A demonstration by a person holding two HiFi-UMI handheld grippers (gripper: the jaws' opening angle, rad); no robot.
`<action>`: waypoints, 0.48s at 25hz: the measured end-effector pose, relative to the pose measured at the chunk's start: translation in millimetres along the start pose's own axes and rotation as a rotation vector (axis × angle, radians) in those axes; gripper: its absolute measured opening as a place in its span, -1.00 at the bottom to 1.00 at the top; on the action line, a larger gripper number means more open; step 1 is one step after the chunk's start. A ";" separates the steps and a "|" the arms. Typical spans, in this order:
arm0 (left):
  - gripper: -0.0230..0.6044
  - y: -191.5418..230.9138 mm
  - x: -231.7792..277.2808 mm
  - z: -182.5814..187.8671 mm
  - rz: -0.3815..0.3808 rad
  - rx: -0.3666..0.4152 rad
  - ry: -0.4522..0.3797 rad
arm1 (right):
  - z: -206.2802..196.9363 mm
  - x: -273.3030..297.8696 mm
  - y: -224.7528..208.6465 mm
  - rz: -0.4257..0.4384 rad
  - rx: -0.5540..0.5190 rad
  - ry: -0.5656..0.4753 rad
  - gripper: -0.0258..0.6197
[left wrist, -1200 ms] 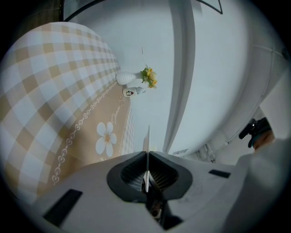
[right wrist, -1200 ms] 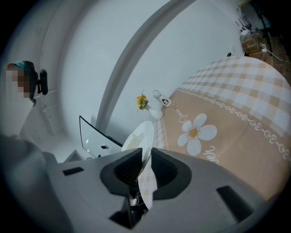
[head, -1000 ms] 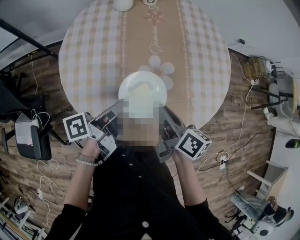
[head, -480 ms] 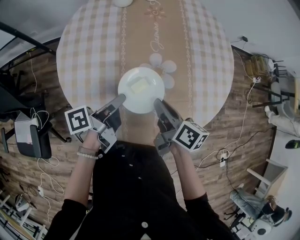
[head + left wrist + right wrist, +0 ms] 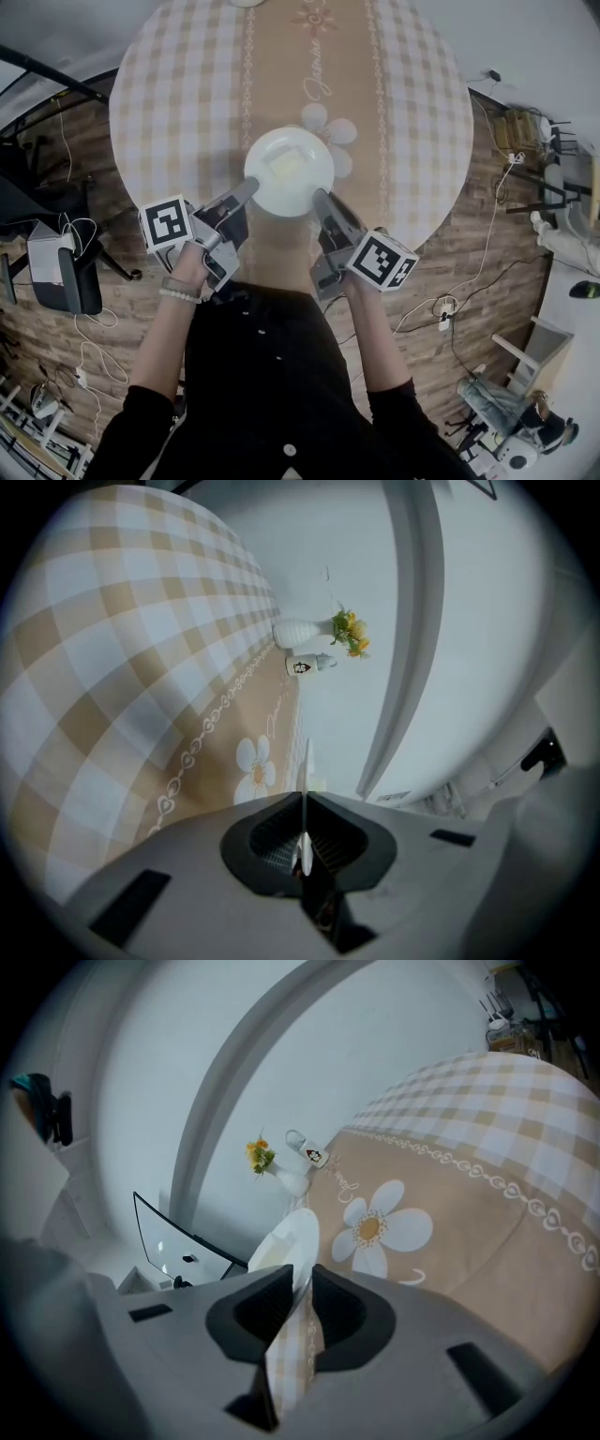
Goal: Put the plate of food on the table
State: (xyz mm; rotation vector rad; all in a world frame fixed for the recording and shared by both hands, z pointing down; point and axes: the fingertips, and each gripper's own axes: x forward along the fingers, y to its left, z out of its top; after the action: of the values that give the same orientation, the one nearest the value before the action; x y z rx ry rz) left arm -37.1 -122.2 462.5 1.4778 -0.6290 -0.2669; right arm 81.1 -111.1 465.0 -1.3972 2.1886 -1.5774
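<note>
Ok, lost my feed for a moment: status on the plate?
Left gripper and right gripper shut on the plate rim. Plate over the table near side, food aboard. Vase far off, nothing blocking.

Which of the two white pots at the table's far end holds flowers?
The taller vase: yellow flowers stick out of its neck. The small mug beside it shows none.
</note>
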 end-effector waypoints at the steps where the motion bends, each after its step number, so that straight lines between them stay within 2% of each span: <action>1: -0.89 2.1 2.2 0.7 0.003 -0.004 0.001 | 0.3 2.0 -2.7 -0.003 0.002 0.003 -0.78; 12: -0.89 26.9 22.9 16.5 0.041 -0.025 0.007 | 1.1 29.5 -26.6 -0.026 0.027 0.039 -0.78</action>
State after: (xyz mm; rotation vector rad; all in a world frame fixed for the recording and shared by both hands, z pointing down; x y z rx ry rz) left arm -33.0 -145.6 493.4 1.4393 -0.6473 -0.2367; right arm 80.9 -134.0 497.5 -1.4047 2.1700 -1.6507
